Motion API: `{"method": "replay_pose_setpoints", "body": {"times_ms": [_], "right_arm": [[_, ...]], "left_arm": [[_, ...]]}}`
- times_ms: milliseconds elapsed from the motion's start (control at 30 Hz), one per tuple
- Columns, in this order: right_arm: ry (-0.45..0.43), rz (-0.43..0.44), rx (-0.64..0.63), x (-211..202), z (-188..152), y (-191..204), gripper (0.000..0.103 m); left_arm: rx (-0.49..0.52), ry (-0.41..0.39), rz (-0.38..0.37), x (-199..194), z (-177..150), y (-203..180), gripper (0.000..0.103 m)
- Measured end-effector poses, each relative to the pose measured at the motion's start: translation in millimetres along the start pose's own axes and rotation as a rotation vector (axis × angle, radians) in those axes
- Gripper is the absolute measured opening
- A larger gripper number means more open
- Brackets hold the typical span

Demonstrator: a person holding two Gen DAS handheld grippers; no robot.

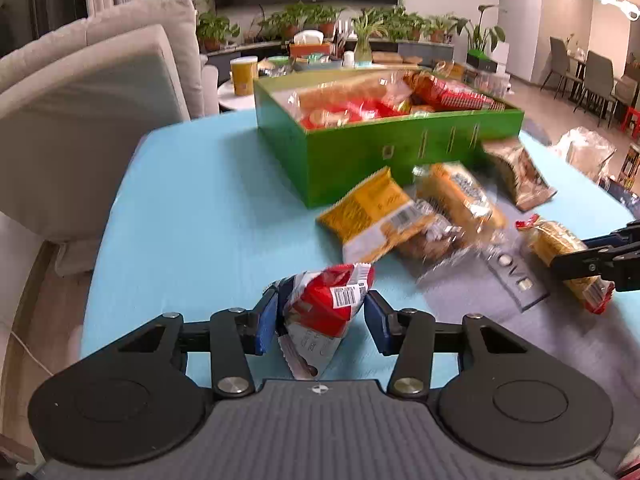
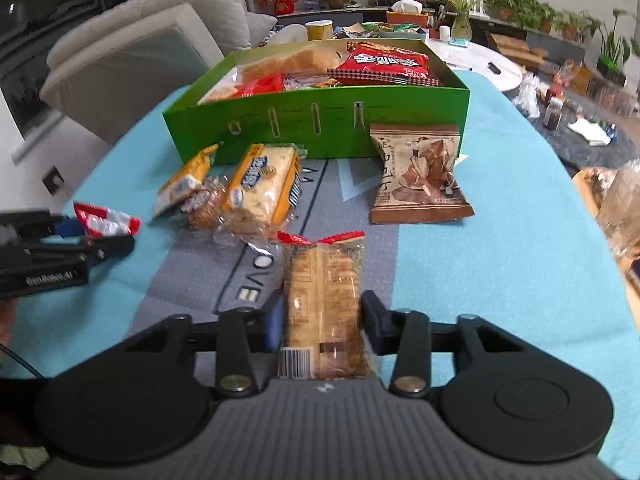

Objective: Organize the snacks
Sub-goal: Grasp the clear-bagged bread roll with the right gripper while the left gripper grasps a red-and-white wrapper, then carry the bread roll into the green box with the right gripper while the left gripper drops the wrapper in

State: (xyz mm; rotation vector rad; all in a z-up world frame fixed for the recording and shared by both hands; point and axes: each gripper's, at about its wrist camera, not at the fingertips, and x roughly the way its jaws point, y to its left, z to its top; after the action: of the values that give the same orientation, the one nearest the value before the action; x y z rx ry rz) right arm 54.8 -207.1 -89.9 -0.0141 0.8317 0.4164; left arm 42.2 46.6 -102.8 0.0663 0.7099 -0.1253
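Bare cloth (image 1: 192, 200) left; packets (image 1: 416, 212) crowd green box (image 1: 360, 160) front.

A bright green box (image 2: 312, 120) sits on a turquoise tabletop (image 2: 500, 248) with a grey panel. Just beside the box: a brown snack packet (image 2: 416, 172) and yellow-and-white wrappers (image 2: 264, 184). Nearer, a red-and-white packet (image 1: 328, 304) and a red-edged clear bread wrapper (image 2: 324, 300).
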Motion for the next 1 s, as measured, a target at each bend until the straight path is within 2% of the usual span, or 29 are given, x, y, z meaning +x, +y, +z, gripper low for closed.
{"method": "replay_pose_setpoints", "body": {"times_ms": [300,533,767,1000], "right_arm": [[-0.093,0.029,-0.025,-18.3,20.2,11.0,0.075],[-0.171,0.066,-0.037,-26.4,50.8,18.3,0.075],[-0.231,0.097,-0.021,-18.4,98.0,20.5,0.075],[-0.249,0.106,-0.005,2.2,130.4,21.3,0.075]], "left_arm": [[0.013,-0.101,-0.038,-24.6,21.2,-11.6,0.044],[0.020,-0.153,-0.063,-28.1,46.9,-17.7,0.044],[0.034,-0.212,-0.049,-19.9,88.3,-19.8,0.044],[0.032,-0.218,-0.041,4.8,124.9,-15.8,0.044]]}}
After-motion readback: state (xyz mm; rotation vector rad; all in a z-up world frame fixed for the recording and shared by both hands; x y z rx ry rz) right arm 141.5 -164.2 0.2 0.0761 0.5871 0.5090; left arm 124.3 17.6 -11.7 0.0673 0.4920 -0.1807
